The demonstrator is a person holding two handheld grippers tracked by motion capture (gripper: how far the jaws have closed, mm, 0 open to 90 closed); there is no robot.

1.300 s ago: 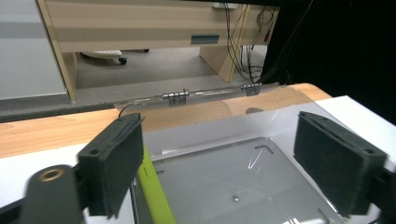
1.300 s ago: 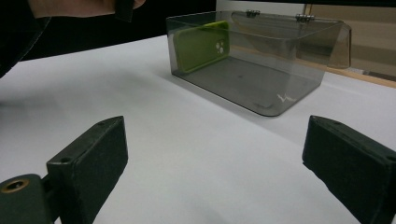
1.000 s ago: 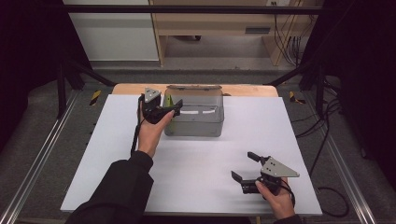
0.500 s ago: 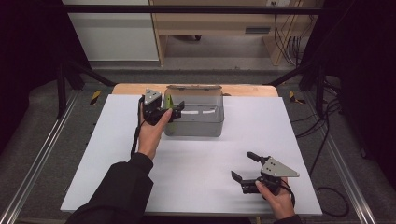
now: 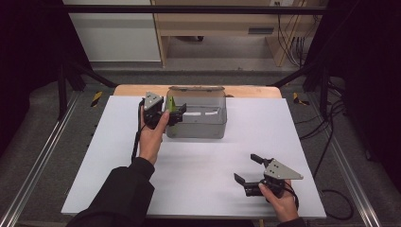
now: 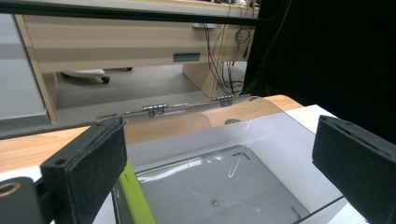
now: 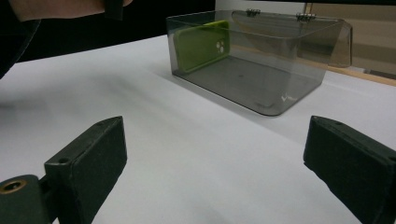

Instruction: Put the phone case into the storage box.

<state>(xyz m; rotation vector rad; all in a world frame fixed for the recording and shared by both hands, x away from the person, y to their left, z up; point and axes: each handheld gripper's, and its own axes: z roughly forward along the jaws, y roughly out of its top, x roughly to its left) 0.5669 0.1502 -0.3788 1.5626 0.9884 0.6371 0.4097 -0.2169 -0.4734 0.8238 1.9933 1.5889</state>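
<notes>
I am holding my left gripper [image 5: 174,112] at the left end of the clear plastic box [image 5: 198,124], over its open top. Its jaws are standing wide apart and nothing is between them; in the left gripper view I am seeing one black pad at each side of the picture, and the inside of the box between them. Just under the left pad, the green phone case [image 6: 136,196] is standing on its edge inside the box, leaning against the left end wall. In the right gripper view the case [image 7: 201,44] is showing through the wall, with small holes near one corner. The rest of the box floor is bare. The lid [image 6: 196,109] is standing open at the far side, on two small metal hinges.

My right gripper [image 5: 249,169] is resting low near the front right part of the white table [image 5: 198,184], well apart from the box. Its jaws are also spread wide and are holding nothing, and they are pointing across the table towards the box [image 7: 261,60].

My left hand [image 5: 152,137] and dark sleeve are reaching over the table from the near edge. Behind the table, a strip of wood [image 5: 246,91] is showing, and farther back a pale wooden desk [image 5: 222,23] on the grey floor.
</notes>
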